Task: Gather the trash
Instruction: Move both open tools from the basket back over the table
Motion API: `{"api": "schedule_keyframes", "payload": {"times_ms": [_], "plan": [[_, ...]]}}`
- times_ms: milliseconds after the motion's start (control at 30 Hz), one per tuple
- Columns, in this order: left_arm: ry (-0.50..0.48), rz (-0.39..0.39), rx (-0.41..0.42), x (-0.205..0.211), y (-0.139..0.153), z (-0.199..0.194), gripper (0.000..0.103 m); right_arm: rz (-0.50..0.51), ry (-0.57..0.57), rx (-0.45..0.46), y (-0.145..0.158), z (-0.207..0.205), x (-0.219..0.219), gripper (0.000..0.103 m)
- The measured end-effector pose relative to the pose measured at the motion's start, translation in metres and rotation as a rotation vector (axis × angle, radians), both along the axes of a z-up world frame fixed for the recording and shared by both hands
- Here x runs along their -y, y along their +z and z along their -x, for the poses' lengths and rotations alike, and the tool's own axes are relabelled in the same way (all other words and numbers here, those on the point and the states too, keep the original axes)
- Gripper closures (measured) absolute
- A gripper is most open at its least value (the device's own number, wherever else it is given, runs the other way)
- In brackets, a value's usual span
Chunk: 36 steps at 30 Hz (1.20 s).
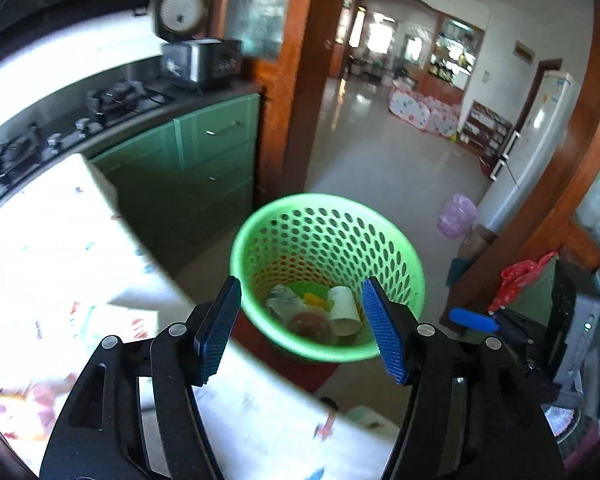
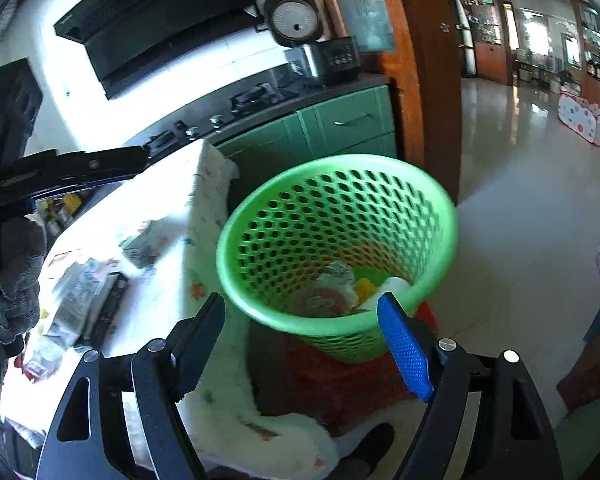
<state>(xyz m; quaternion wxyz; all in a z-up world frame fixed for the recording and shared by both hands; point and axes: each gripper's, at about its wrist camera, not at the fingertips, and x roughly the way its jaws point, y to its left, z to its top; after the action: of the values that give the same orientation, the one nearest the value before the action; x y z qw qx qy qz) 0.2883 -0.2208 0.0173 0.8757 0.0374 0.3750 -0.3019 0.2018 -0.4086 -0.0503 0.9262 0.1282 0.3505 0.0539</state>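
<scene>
Green basket low in frame; left gripper and right gripper, jaws apart and empty, should head back to the surface for more litter.

The basket is bright green, pierced all over with holes. In it lie a white cup and a yellow scrap. Gripper pads are blue, ribbed. The cabinets are dull green; the tablecloth is white with small coloured prints.

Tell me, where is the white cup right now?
The white cup lies on its side at the bottom of the green basket, right of the yellow scrap in the left wrist view; the basket stands beside the table.
</scene>
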Motion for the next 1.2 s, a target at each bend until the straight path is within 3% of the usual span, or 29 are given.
{"api": "schedule_keyframes", "payload": {"times_ms": [200,433,900,1200], "plan": [[0.097,0.027,0.057,-0.074,0.023,0.041,0.04,-0.007,0.083,0.04,0.017,0.01,-0.044,0.025],[0.239,0.036,0.088,-0.16,0.029,0.077,0.04,-0.003,0.169,0.072,0.032,0.015,-0.096,0.024],[0.431,0.055,0.027,-0.283,-0.008,0.123,0.04,0.006,0.369,0.055,0.039,0.0,-0.202,0.024],[0.508,0.056,-0.009,-0.323,-0.032,0.14,0.04,-0.122,0.439,-0.05,0.027,-0.044,-0.248,0.025]]}}
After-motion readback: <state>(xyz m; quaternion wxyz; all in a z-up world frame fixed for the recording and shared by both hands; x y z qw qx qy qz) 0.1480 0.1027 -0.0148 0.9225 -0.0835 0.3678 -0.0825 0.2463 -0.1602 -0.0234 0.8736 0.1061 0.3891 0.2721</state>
